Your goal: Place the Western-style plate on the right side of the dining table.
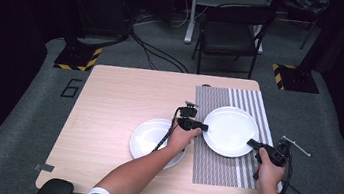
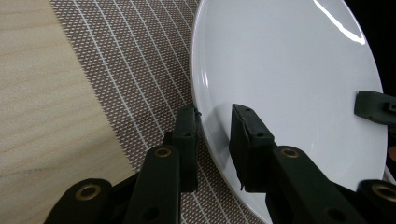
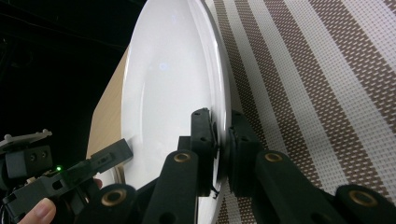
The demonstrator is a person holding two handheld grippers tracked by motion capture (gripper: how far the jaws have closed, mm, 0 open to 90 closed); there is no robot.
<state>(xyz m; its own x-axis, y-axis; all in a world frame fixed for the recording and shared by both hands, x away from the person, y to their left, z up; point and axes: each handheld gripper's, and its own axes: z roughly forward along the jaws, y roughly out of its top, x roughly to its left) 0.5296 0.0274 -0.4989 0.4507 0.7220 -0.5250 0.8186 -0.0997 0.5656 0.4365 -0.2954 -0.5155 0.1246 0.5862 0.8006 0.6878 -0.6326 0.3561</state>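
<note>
Two white plates, one clamped by left tool and right tool, one striped mat

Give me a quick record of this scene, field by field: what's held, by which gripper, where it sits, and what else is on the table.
held item: white plate
left gripper: fingers clamped on the plate's left rim
right gripper: fingers clamped on the plate's right rim
plate position: over the striped placemat; whether lifted or resting cannot be told
other item: second white plate on the bare wooden table, left of the placemat, partly under the left forearm
</note>
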